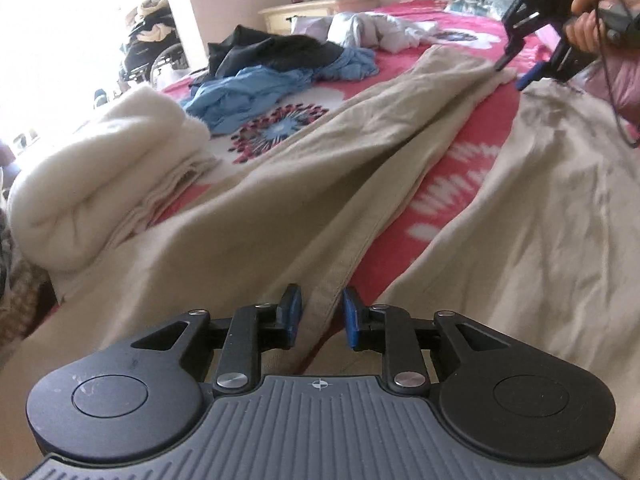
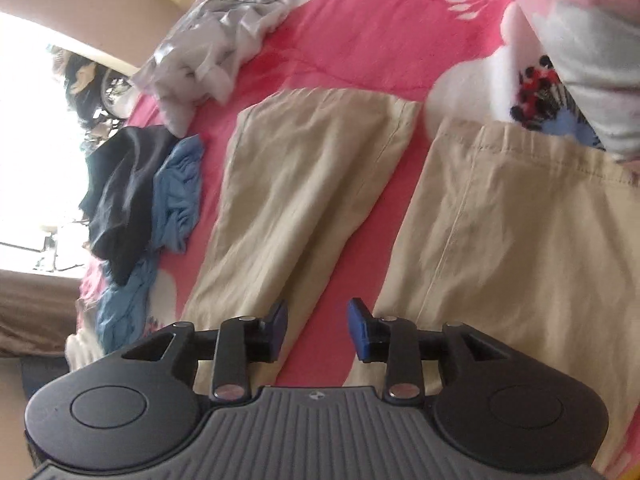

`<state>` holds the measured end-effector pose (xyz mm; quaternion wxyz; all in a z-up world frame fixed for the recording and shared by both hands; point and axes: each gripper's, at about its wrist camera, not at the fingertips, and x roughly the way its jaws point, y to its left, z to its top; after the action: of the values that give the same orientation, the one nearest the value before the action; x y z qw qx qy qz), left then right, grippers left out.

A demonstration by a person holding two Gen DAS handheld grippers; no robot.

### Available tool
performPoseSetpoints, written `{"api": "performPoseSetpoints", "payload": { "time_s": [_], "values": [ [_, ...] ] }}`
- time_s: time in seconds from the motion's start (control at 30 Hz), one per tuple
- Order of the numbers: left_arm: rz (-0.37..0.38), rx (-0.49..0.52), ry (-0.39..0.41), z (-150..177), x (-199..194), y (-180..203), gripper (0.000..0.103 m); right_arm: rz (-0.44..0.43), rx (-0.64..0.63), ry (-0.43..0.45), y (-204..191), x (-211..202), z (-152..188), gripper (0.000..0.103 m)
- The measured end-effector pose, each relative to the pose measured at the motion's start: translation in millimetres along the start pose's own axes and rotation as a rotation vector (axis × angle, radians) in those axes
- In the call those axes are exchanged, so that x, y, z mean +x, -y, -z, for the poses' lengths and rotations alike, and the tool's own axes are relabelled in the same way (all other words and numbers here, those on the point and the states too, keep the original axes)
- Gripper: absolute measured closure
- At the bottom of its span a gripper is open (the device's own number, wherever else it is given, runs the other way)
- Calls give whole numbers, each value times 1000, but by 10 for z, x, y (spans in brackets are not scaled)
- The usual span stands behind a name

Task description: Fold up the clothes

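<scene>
Fingers of the left gripper (image 1: 322, 316) stand spread astride the inner seam edge of the long beige cotton trousers (image 1: 304, 168), which lie flat with legs apart on the pink flowered bedspread (image 1: 452, 184). A folded white fleece (image 1: 100, 168) sits left; blue (image 1: 256, 92), black (image 1: 276, 50) and grey (image 1: 372, 30) garments lie crumpled beyond.

Right-wrist view: right gripper (image 2: 318, 326) spread, holding nothing, above the gap between legs. Trousers unfolded, pile unfolded.

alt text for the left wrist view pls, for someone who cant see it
The left gripper, jaws open, straddles the inner seam of beige trousers spread on a pink floral bedspread. The right gripper, held in a hand, reaches the far leg's hem. Blue, black and grey clothes lie behind.
</scene>
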<state>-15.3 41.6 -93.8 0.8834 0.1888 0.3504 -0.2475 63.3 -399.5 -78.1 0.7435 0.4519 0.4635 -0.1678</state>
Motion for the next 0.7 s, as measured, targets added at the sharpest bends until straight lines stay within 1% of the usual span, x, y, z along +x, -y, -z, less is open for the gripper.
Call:
{"api": "performPoseSetpoints", "payload": {
  "time_s": [0.1, 0.17, 0.27, 0.37, 0.47, 0.6, 0.7],
  "values": [
    [14, -40, 19, 29, -20, -52, 95, 39, 12, 25, 12, 60, -58, 65],
    [47, -64, 26, 45, -74, -80, 96, 50, 15, 48, 28, 110, -92, 65],
    [99, -63, 28, 59, -148, -90, 97, 63, 25, 61, 45, 206, -160, 65],
    [141, -51, 23, 68, -177, -95, 97, 44, 19, 87, 18, 246, -240, 65],
    [166, -40, 14, 84, -167, -104, 97, 61, 0, 88, -41, 335, -331, 65],
    [187, -52, 7, 118, -139, -122, 97, 97, -32, 80, -110, 391, -422, 67],
    [186, -58, -3, 133, -107, -113, 97, 120, -95, 112, -198, 412, -494, 66]
  ]
}}
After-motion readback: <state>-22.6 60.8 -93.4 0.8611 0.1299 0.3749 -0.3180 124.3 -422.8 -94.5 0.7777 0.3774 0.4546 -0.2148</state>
